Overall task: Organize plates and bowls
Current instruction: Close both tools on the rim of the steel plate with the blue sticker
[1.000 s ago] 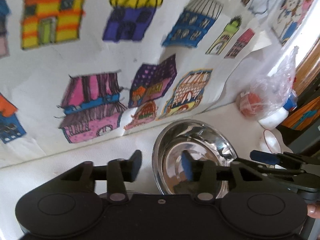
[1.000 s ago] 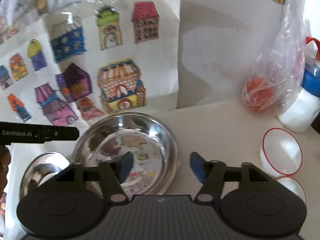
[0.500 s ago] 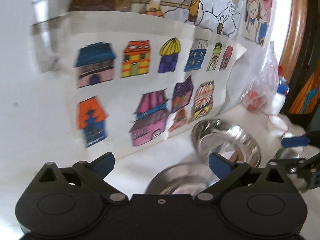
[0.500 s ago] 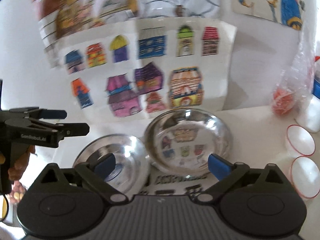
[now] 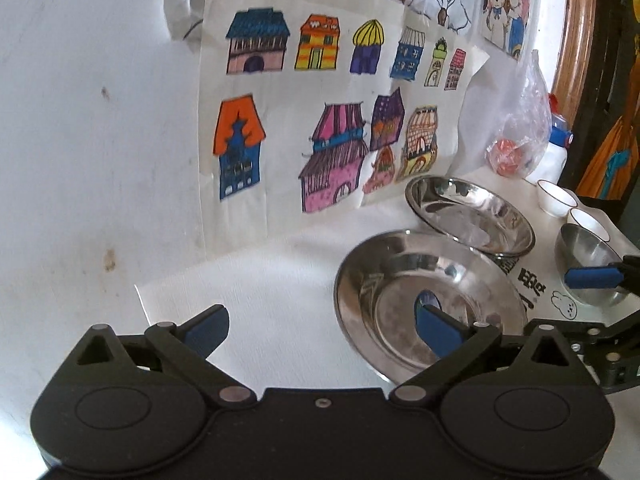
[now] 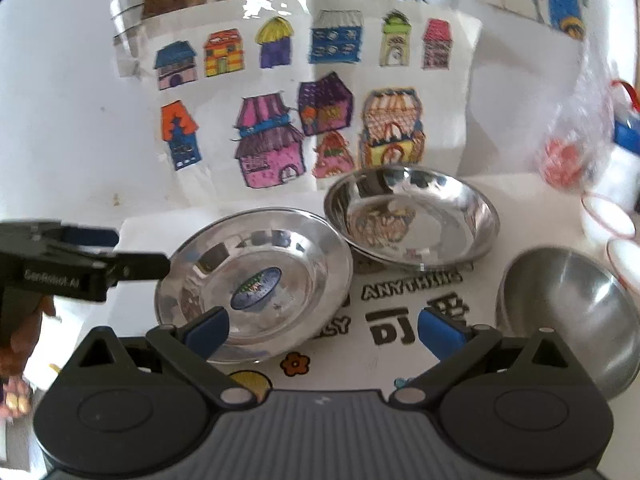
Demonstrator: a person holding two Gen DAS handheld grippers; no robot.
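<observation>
A home: children's drawings [image 5: 320,128] taped above steel dishes [image 6: 256,280].

Steel plates [image 6: 256,276], bowl [image 6: 568,312], upright, apart

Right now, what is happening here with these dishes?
A person holds two grippers over a table with steel plates and bowls. The left gripper and right gripper are both open, having just opened, and hold nothing. The near plate sits beside the far plate; a steel bowl and two white bowls stand to the right.
</observation>
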